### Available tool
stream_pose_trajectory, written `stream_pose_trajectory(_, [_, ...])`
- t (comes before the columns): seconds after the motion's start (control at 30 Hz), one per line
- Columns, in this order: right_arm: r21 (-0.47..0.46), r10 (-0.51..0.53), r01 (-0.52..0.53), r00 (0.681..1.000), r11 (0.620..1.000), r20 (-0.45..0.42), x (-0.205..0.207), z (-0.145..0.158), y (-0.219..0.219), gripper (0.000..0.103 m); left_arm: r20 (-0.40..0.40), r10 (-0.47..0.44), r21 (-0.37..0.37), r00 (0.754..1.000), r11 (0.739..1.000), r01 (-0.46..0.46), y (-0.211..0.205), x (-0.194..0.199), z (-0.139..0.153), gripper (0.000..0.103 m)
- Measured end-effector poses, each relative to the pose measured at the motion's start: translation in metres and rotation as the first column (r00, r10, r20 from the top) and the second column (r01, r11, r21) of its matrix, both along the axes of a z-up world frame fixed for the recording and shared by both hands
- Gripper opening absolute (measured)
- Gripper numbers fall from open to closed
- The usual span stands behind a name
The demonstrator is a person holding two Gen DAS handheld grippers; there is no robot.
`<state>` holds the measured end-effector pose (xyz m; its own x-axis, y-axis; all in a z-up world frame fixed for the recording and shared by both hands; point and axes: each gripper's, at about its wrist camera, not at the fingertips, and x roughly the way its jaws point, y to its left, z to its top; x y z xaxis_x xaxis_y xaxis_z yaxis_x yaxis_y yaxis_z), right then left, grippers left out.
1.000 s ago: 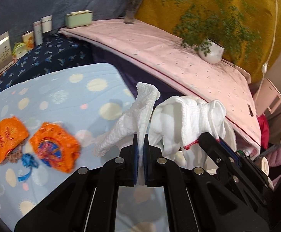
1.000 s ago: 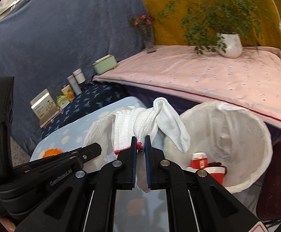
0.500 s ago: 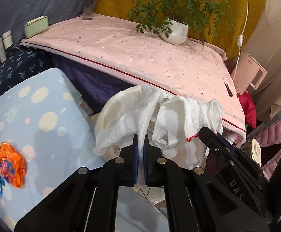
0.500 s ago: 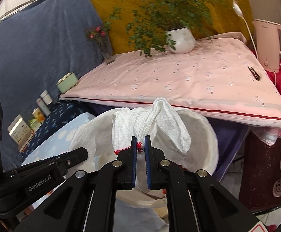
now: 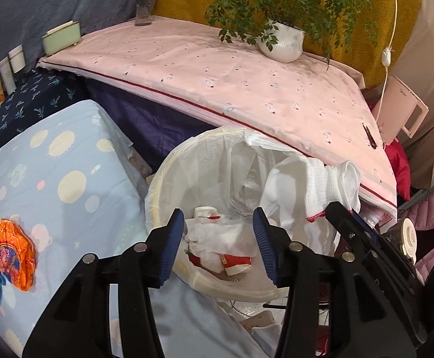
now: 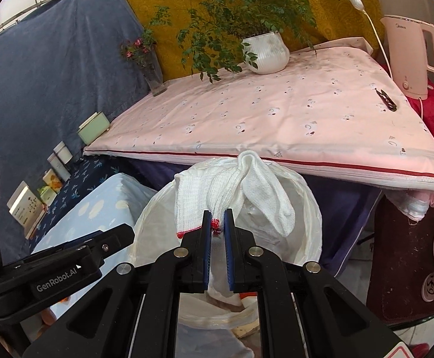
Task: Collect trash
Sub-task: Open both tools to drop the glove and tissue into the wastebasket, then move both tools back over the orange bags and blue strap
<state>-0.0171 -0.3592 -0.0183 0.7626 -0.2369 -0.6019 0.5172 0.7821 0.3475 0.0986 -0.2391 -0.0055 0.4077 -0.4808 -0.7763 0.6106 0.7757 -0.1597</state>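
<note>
my left gripper (image 5: 218,240) is spread empty over the bin (image 5: 169,173) for dropping, right gripper (image 6: 217,232) pinching a glove (image 6: 246,185) above it, so it'd fall in

Bin (image 5: 157,197) between spotted table (image 5: 67,155) at left and cloth-covered table (image 5: 217,68) behind; potted plant (image 5: 282,40) on latter.

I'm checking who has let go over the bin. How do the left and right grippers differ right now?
The left gripper stands wide open with nothing between its blue pads; the right gripper is shut on a white glove. Through the left one's gap you see trash lying in the lined bin; the right one's glove hangs above that bin, not yet dropped. Both are black with blue pads and are at the bin.
</note>
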Motion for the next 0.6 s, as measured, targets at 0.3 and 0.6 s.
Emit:
stream_pose_trajectory(0.3, [-0.024,0.033,-0.033,0.999,0.999,-0.005,0.016,0.001,0.012,0.015,0.011,0.052,0.013,0.999,0.999,-0.052,0.016,0.005,-0.004,0.051])
stream_pose_trajectory(0.6, [-0.032,0.061,-0.061,0.998,0.998,-0.001,0.021,0.007,0.032,0.029,0.019,0.126,0.001,0.992,0.992,-0.126,0.047,0.012,-0.005,0.062])
